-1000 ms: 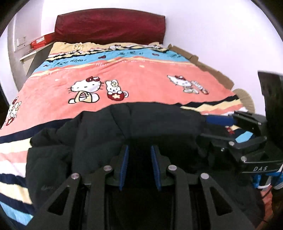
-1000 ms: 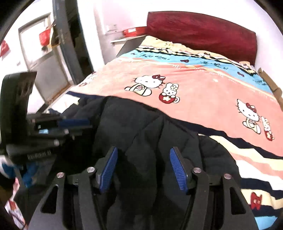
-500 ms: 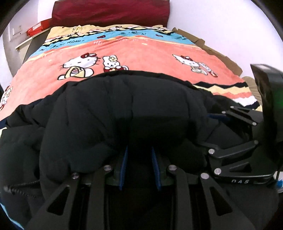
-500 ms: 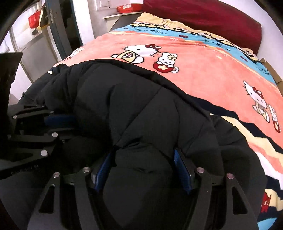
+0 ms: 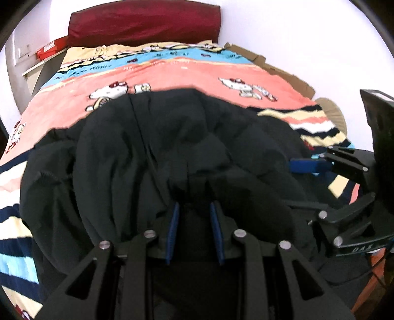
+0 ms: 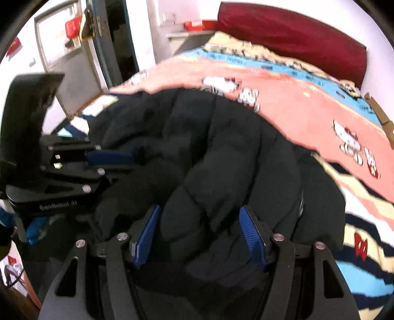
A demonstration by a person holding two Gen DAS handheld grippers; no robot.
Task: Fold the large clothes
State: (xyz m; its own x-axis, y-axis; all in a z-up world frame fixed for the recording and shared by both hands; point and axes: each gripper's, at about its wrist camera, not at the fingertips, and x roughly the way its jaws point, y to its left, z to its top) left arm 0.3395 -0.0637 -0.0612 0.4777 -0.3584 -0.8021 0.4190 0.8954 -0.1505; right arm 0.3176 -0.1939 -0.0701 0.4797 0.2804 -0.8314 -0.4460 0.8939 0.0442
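A black puffy jacket (image 5: 147,147) lies bunched across the near half of the bed. My left gripper (image 5: 194,209) is shut on a narrow fold of it, the blue pads pressing the fabric. In the right wrist view the jacket (image 6: 221,147) bulges between the pads of my right gripper (image 6: 199,216), which is shut on a thick padded fold. Each gripper shows in the other's view: the right gripper (image 5: 300,184) bites the jacket's right side, and the left gripper (image 6: 123,162) bites its left side. What lies under the jacket is hidden.
The bed carries a pink, blue and striped cartoon blanket (image 5: 184,71) with a dark red headboard (image 5: 145,22) at the far end. Cardboard (image 5: 283,71) lines the right wall. A red box (image 5: 48,48) sits on a shelf at the left. A door (image 6: 64,56) stands beside the bed.
Both grippers have carried the jacket forward over the bed, and its far edge now covers part of the cartoon cat figures. Both grips have stayed the same.
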